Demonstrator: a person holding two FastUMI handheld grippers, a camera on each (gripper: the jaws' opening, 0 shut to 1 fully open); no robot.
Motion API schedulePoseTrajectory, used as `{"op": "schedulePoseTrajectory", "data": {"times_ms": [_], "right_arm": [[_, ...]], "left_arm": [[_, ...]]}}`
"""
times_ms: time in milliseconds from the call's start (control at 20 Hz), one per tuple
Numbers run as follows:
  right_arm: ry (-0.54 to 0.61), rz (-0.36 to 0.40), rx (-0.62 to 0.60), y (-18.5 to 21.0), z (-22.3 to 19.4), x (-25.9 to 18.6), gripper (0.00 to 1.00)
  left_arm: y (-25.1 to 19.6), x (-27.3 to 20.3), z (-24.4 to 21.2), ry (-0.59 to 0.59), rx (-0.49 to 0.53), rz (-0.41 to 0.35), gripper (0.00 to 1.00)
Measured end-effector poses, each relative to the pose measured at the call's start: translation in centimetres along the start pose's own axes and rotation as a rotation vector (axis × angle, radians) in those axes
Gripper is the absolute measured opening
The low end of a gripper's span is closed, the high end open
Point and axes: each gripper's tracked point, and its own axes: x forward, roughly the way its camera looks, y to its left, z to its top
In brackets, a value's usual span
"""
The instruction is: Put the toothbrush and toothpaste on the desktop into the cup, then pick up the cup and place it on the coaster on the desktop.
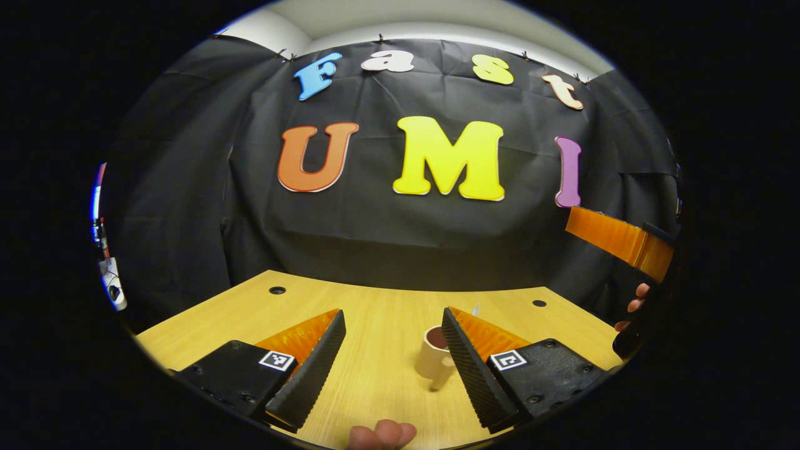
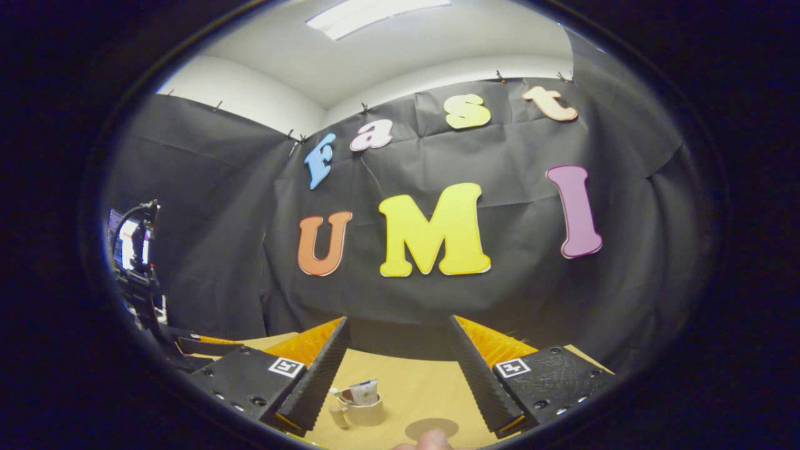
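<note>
cup (image 2: 364, 409) on desktop (image 2: 412, 381) holds toothpaste (image 2: 364, 391); coaster (image 2: 431, 429) bare at its 3 o'clock. left gripper (image 1: 392, 359), right gripper (image 2: 397, 381) fingers spread. step: cup to coaster; needs grasp on cup.

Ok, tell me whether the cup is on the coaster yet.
Not yet. In the right gripper view the cup stands upright on the bare desktop, apart from the round coaster.

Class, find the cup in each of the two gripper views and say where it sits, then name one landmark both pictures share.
Left gripper view: the cup stands low and just right of centre on the desktop, against the inner edge of the right-hand finger.
Right gripper view: the cup sits low and left of centre, beside the left-hand finger, with the toothpaste sticking out of it.
Shared landmark: the wooden desktop.
</note>
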Motion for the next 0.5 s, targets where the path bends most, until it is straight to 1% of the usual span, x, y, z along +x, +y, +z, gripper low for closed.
{"op": "schedulePoseTrajectory", "data": {"times_ms": [100, 200, 300, 400, 500], "right_arm": [[-0.005, -0.028, -0.023, -2.0, 0.7, -2.4, 0.95], [-0.009, -0.035, -0.033, -3.6, 1.1, -4.7, 0.95], [0.003, -0.056, -0.050, -5.7, 1.2, -6.8, 0.95], [0.019, -0.069, -0.052, -7.1, 1.3, -8.4, 0.95], [0.022, -0.085, -0.044, -8.5, 1.7, -9.6, 0.96]], "left_arm": [[-1.9, -0.3, -0.6, 0.072, 0.010, -0.048, 0.98], [-3.3, -0.9, -1.6, 0.171, 0.026, -0.085, 0.98], [-5.3, -1.6, -1.3, 0.258, 0.040, -0.139, 0.98], [-5.7, -1.5, -0.3, 0.319, 0.077, -0.142, 0.98], [-5.9, -0.8, 0.9, 0.377, 0.085, -0.147, 0.98]]}}
